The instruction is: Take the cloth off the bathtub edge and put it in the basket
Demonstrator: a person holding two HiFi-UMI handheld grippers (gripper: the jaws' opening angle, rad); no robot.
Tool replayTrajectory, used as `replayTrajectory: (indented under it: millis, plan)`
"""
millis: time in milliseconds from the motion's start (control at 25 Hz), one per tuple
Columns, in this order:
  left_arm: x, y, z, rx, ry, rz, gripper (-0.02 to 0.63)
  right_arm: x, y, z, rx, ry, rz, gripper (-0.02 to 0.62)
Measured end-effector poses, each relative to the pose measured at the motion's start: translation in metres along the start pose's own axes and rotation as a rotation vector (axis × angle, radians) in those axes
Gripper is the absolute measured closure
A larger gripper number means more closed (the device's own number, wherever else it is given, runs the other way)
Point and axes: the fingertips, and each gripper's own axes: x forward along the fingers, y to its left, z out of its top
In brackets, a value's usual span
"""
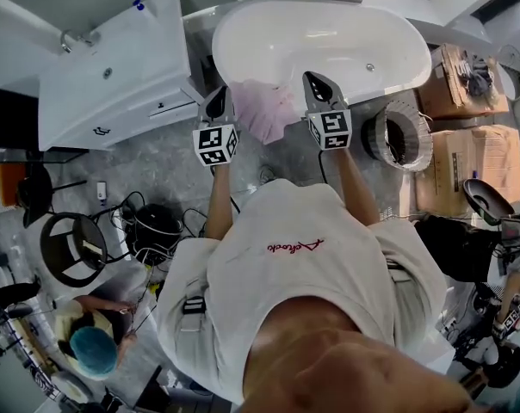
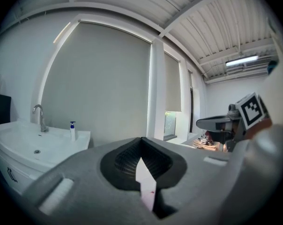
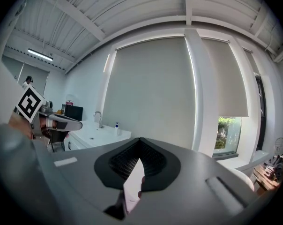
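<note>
- Far left, the white washbasin bench (image 1: 157,46) is standing beside the tub. In the left gripper view its tap (image 2: 38,117) and a blue-topped soap bottle (image 2: 72,131) are showing on top of it.
- Next along, the left tongs (image 1: 217,100) are pointing towards the white bathtub (image 1: 329,33). Their jaws are pressing together on one edge of the cloth (image 1: 264,110), and a thin pale-pink strip of it is poking out between the pads in the left gripper view.
- In the middle, the pink cloth is hanging between the two tongs, bunching and sagging at its centre. From the head view it is overlapping the tub's near rim, and whether it is touching that rim cannot be told from above.
- On the other side, the right tongs (image 1: 318,83) are clamping down too, closed on the cloth's opposite edge, with a pale fold sticking out from between the jaws in the right gripper view.
- The two tongs are sitting side by side, each catching the other's marker cube at the edge of its own view.
- Further right, the round woven basket (image 1: 376,140) is standing on the floor just beside the tub's near end, beyond the right tongs and apart from the cloth.
- At the far right, cardboard boxes (image 1: 454,175) are sitting stacked beside the basket.
</note>
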Motion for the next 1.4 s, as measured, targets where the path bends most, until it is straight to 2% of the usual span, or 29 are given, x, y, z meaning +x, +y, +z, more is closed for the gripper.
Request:
replayTrajectory:
  millis: [360,640,1000,1400]
  plan:
    - [0.067,0.034,0.019,0.020,-0.005,-0.051,0.606,0.061,-0.028,0.014,0.000,-0.010,-0.061,0.588]
    - [0.097,0.064,0.020,0.028,-0.002,-0.066,0.606,0.099,-0.030,0.013,0.003,-0.002,-0.079,0.589]
    - [0.112,0.088,0.010,0.012,0.012,-0.060,0.606,0.120,-0.023,-0.005,0.005,0.046,-0.072,0.589]
    - [0.116,0.082,0.005,-0.001,0.032,-0.027,0.606,0.126,-0.036,-0.001,-0.006,0.042,-0.036,0.588]
